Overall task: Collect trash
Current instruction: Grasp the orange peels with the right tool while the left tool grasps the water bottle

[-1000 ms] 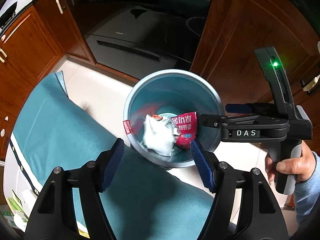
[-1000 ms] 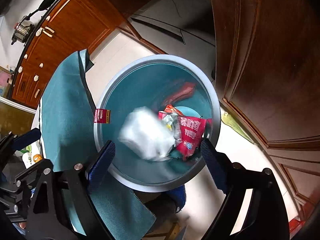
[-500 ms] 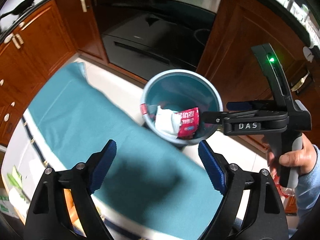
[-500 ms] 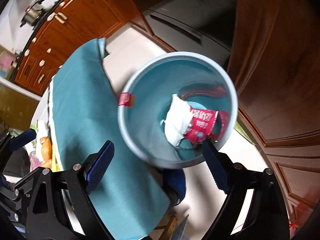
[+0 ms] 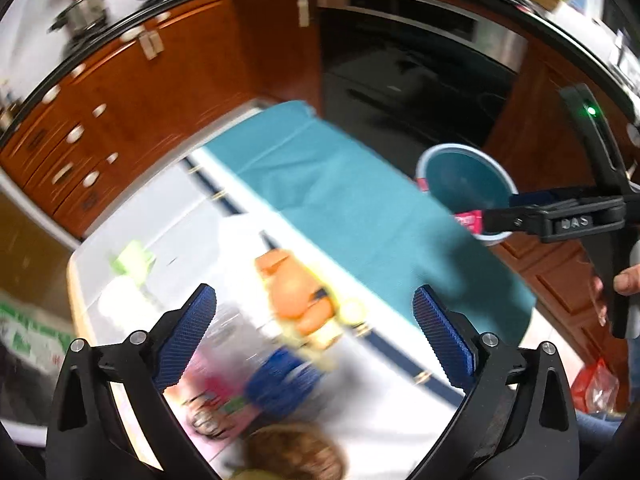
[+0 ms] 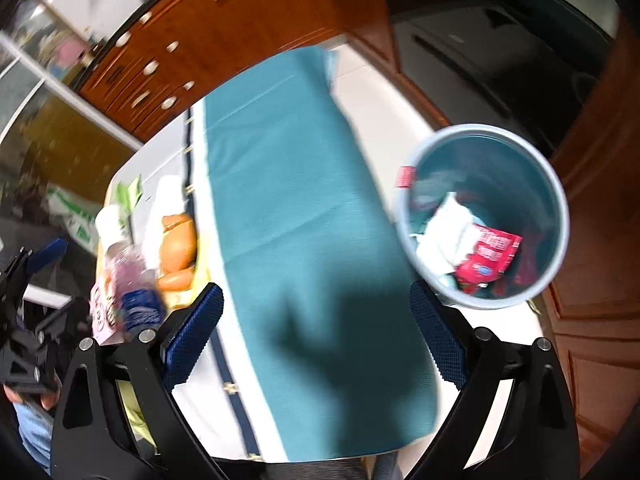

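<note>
A grey bin [image 6: 558, 216] with a teal inside stands on the floor beside the table; it holds a white crumpled paper [image 6: 444, 236] and a red wrapper [image 6: 490, 260]. The bin also shows in the left wrist view [image 5: 460, 160]. My left gripper [image 5: 314, 332] is open and empty above blurred items on the white table: an orange package [image 5: 296, 292], a blue-labelled bottle [image 5: 280, 380] and a pink box [image 5: 212, 400]. My right gripper [image 6: 316, 336] is open and empty above the teal cloth [image 6: 304, 208], left of the bin. Seen from the left wrist, the right gripper [image 5: 496, 216] reaches over the bin.
Brown wooden cabinets [image 5: 160, 92] and a dark oven [image 5: 400, 68] line the far side. A green and white carton [image 5: 132, 264] lies on the table at the left. A red bag [image 5: 592, 384] lies on the floor at the right. The table's white surface [image 5: 372, 420] continues toward me.
Both grippers have pulled back and swung left, away from the bin and over the table. The bin now looks smaller and sits to the right. Both stay open and empty.
</note>
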Tool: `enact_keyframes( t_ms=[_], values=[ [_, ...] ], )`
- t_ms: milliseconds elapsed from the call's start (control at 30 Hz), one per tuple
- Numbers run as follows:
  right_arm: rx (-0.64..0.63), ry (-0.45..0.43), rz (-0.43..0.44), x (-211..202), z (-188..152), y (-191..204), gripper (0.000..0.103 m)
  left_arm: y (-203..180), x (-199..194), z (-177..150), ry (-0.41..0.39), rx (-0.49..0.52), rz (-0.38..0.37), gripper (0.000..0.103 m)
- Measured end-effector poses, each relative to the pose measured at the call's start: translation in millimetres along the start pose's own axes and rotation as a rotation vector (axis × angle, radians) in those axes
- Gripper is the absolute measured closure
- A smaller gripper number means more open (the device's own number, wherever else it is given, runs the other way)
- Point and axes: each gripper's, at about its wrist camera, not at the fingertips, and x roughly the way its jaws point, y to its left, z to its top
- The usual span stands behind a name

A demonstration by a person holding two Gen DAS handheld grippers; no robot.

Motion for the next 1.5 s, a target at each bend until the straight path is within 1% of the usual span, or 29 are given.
enact_keyframes(
  t_ms=[167, 300, 400, 500, 633, 700, 733, 767, 800, 833, 900, 1067, 1133, 1200, 1233, 1300, 1333, 1367, 1400, 1500],
  values=[
    [-0.083, 0.059, 0.026, 23, -8, 49, 0.013, 50, -9, -36, 0.02, -0.094, 0.026, 0.004],
    [-0.12, 0.092, 0.045, 43, -14, 75, 0.013, 70, 0, -57, 0.053, -0.145, 0.019, 0.004],
    [-0.133, 0.109, 0.06, 58, -14, 90, 0.013, 76, 11, -66, 0.076, -0.166, -0.001, 0.004],
    [-0.136, 0.12, 0.093, 72, -9, 104, 0.013, 73, 19, -72, 0.086, -0.152, -0.028, 0.004],
    [-0.158, 0.072, 0.113, 84, 6, 118, 0.013, 74, 30, -72, 0.092, -0.131, -0.055, 0.004],
    [-0.17, 0.065, 0.122, 91, 17, 125, 0.014, 75, 36, -69, 0.095, -0.136, -0.081, 0.004],
    [-0.173, 0.066, 0.132, 95, 22, 128, 0.017, 74, 38, -67, 0.096, -0.138, -0.091, 0.004],
    [-0.18, 0.073, 0.147, 101, 27, 133, 0.023, 74, 40, -66, 0.095, -0.141, -0.104, 0.004],
    [-0.185, 0.081, 0.151, 105, 30, 135, 0.028, 76, 43, -65, 0.096, -0.146, -0.12, 0.004],
    [-0.197, 0.092, 0.152, 112, 34, 139, 0.03, 76, 46, -64, 0.099, -0.151, -0.131, 0.004],
    [-0.223, 0.114, 0.146, 123, 38, 145, 0.04, 78, 52, -62, 0.111, -0.158, -0.149, 0.004],
    [-0.28, 0.165, 0.141, 148, 39, 156, 0.041, 77, 67, -65, 0.141, -0.17, -0.191, 0.004],
    [-0.288, 0.162, 0.125, 153, 38, 155, 0.041, 74, 72, -66, 0.151, -0.165, -0.203, 0.004],
    [-0.281, 0.175, 0.128, 160, 37, 152, 0.042, 71, 76, -65, 0.158, -0.161, -0.209, 0.004],
    [-0.285, 0.17, 0.127, 160, 36, 151, 0.045, 69, 79, -64, 0.165, -0.159, -0.216, 0.005],
    [-0.312, 0.153, 0.104, 157, 33, 149, 0.062, 64, 82, -63, 0.166, -0.148, -0.213, 0.005],
    [-0.309, 0.147, 0.102, 155, 32, 146, 0.067, 62, 83, -63, 0.163, -0.139, -0.21, 0.005],
    [-0.3, 0.138, 0.097, 153, 32, 141, 0.08, 59, 84, -62, 0.161, -0.132, -0.211, 0.005],
    [-0.291, 0.14, 0.087, 152, 33, 137, 0.086, 56, 85, -61, 0.159, -0.127, -0.211, 0.005],
    [-0.238, 0.129, 0.07, 147, 34, 114, 0.087, 48, 85, -57, 0.14, -0.102, -0.197, 0.005]
  ],
)
